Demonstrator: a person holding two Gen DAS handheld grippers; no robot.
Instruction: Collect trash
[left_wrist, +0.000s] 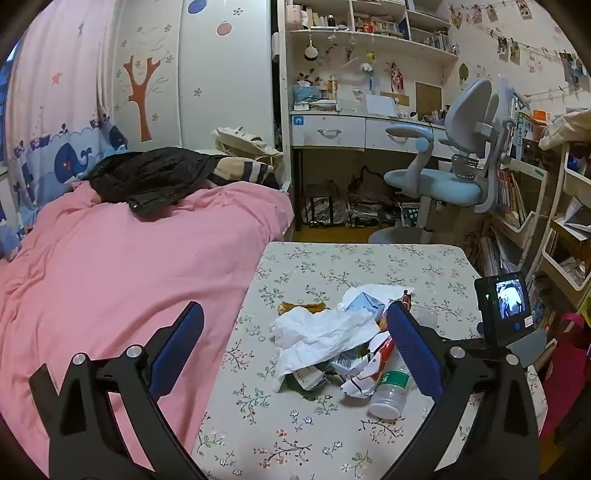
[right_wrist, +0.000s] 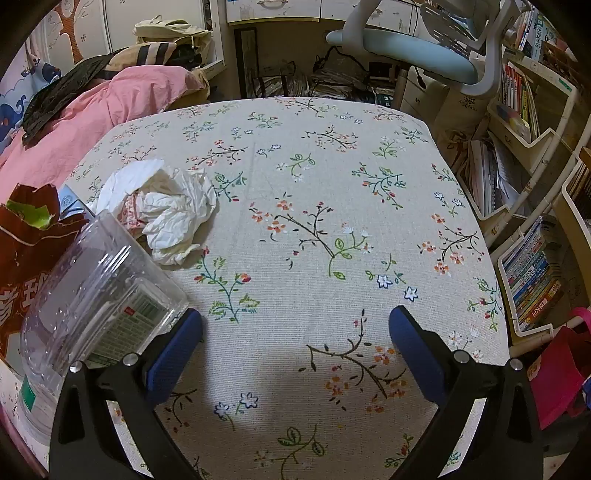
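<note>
A heap of trash lies on the flowered table (left_wrist: 332, 258): crumpled white tissue (left_wrist: 321, 332), a small blue-white carton (left_wrist: 364, 304), a brown peel (left_wrist: 301, 306), torn wrappers (left_wrist: 373, 365) and a clear plastic bottle (left_wrist: 389, 391) on its side. My left gripper (left_wrist: 295, 325) is open, hovering near the heap with nothing between its fingers. In the right wrist view the tissue (right_wrist: 166, 210), the clear bottle (right_wrist: 103, 295) and a brown wrapper (right_wrist: 29, 251) sit at the left. My right gripper (right_wrist: 295, 332) is open over bare cloth, its left finger (right_wrist: 173, 350) beside the bottle.
A bed with a pink cover (left_wrist: 129, 258) borders the table's left side. A blue desk chair (left_wrist: 443, 166) and a desk stand beyond the far edge. Shelves of books (right_wrist: 532, 280) line the right. A red bag (right_wrist: 557, 373) sits by the table's right corner.
</note>
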